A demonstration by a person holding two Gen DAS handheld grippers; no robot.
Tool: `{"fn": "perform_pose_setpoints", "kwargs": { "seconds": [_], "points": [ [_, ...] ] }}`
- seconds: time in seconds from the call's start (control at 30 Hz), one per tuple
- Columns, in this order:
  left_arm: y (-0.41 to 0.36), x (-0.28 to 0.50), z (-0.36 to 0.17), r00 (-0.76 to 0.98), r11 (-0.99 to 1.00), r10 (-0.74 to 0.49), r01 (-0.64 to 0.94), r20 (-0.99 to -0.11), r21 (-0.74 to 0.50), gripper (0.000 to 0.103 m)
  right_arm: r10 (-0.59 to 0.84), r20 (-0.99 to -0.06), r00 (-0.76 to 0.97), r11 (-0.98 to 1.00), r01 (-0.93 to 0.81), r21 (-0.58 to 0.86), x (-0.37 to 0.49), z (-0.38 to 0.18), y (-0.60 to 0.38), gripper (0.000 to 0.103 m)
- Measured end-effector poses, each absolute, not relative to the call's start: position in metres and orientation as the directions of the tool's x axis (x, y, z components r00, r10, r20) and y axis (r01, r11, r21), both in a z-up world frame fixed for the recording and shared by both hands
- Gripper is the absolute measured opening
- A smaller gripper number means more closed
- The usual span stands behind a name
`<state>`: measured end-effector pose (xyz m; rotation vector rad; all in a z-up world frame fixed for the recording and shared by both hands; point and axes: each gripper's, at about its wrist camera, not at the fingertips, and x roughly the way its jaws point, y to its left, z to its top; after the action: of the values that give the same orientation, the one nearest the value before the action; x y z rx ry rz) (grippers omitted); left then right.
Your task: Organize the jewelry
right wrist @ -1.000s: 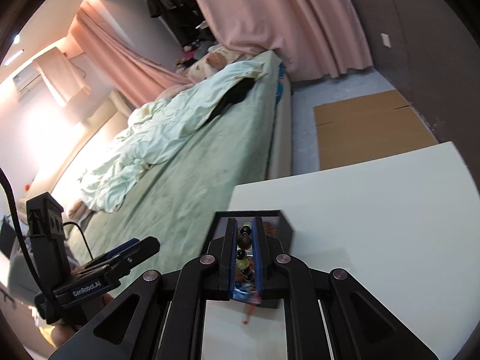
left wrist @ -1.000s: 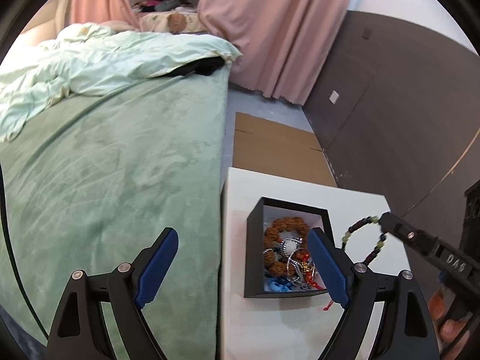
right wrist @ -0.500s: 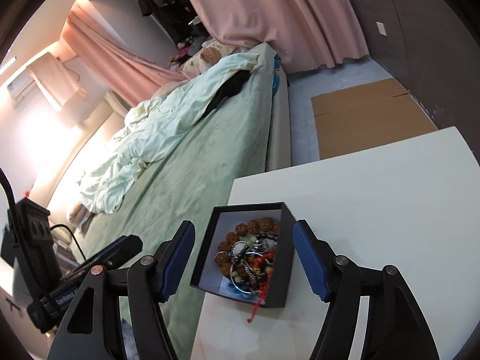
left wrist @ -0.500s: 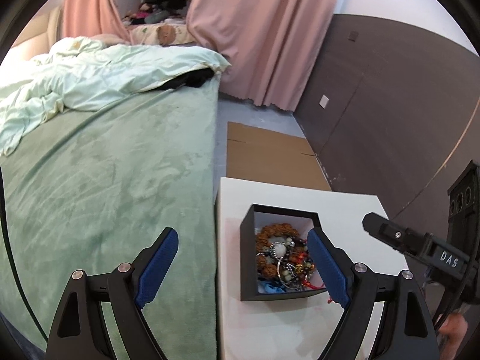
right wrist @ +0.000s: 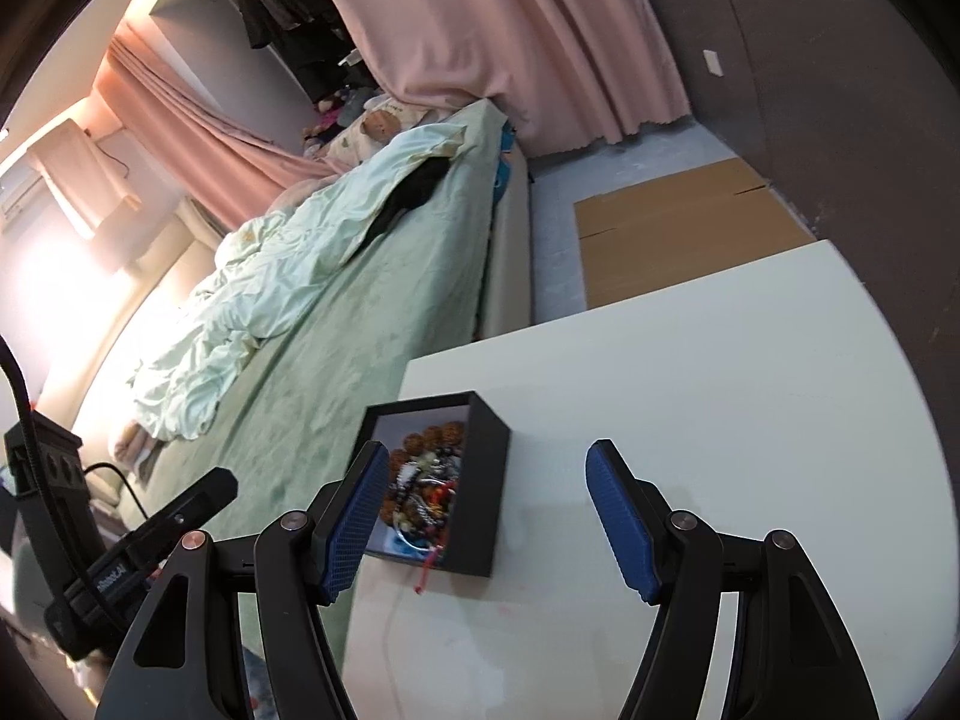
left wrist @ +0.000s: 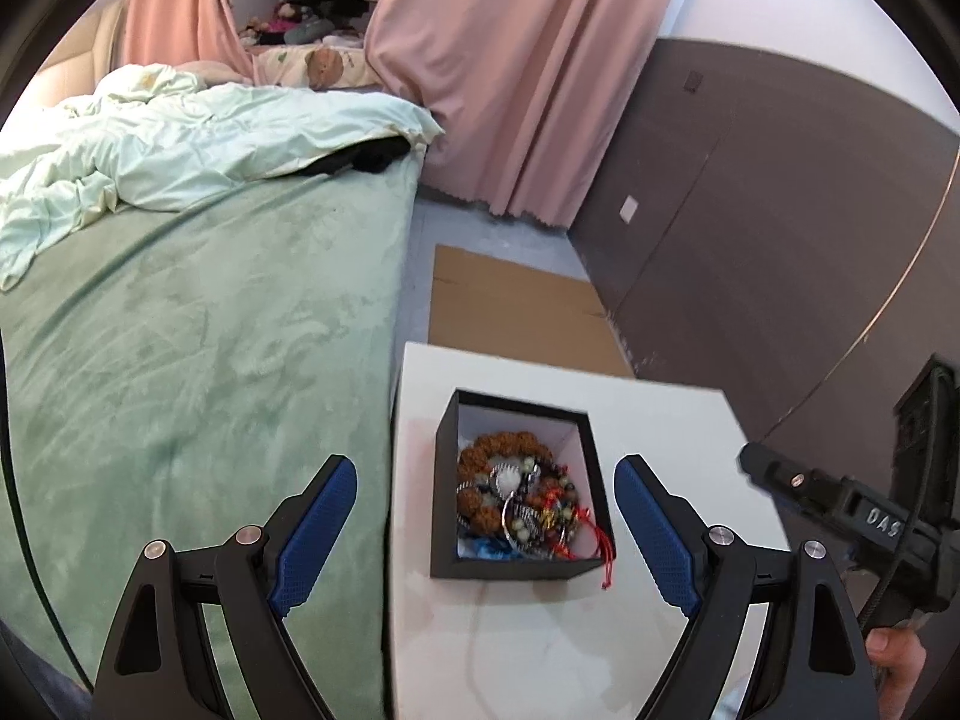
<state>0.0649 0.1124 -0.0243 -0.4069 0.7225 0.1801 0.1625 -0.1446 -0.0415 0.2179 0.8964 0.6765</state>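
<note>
A black open box [left wrist: 445, 480] stands on the white table [left wrist: 540, 648] near its left edge. It holds a heap of jewelry [left wrist: 522, 498]: a brown bead bracelet, dark and green beads, silver pieces. A red tassel [left wrist: 607, 564] hangs over the front rim. My left gripper [left wrist: 485, 468] is open above and in front of the box, its blue pads wide apart and empty. My right gripper [right wrist: 487, 456] is open too, with nothing between its pads; the box [right wrist: 480, 480] lies just beyond its left pad, jewelry [right wrist: 426, 480] showing inside.
A green-covered bed [left wrist: 180, 360] with a crumpled pale duvet borders the table's left side. Flat cardboard [left wrist: 510, 306] lies on the floor beyond the table. A dark wall panel runs along the right. The table's right half [right wrist: 720, 390] is bare white surface.
The right gripper was shut on a dark-and-green bead bracelet a second ago; it has opened, and the bracelet lies in the box. Both grippers have drawn back a little.
</note>
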Motion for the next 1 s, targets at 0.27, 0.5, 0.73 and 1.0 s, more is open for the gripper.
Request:
{"fn": "perform_pose_setpoints", "kwargs": {
  "seconds": [0.27, 0.5, 0.73, 1.0],
  "points": [
    [0.08, 0.051, -0.013, 0.758, 0.951, 0.048, -0.234, -0.65, -0.203, 0.088, 0.595, -0.63, 0.499, 0.798, -0.462, 0.388, 0.14, -0.023, -0.166, 0.07],
    [0.058, 0.038, -0.003, 0.778, 0.969, 0.079, -0.208, -0.623, -0.136, 0.088, 0.558, -0.637, 0.532, 0.821, -0.463, 0.334, 0.123, -0.014, -0.184, 0.093],
    [0.043, 0.024, 0.0, 0.778, 0.974, 0.12, -0.213, -0.617, -0.079, 0.102, 0.521, -0.678, 0.519, 0.836, -0.473, 0.28, 0.101, -0.018, -0.2, 0.103],
    [0.029, 0.017, -0.001, 0.785, 0.983, 0.099, -0.174, -0.612, -0.065, 0.102, 0.514, -0.689, 0.512, 0.834, -0.486, 0.261, 0.089, -0.016, -0.207, 0.103]
  ]
}}
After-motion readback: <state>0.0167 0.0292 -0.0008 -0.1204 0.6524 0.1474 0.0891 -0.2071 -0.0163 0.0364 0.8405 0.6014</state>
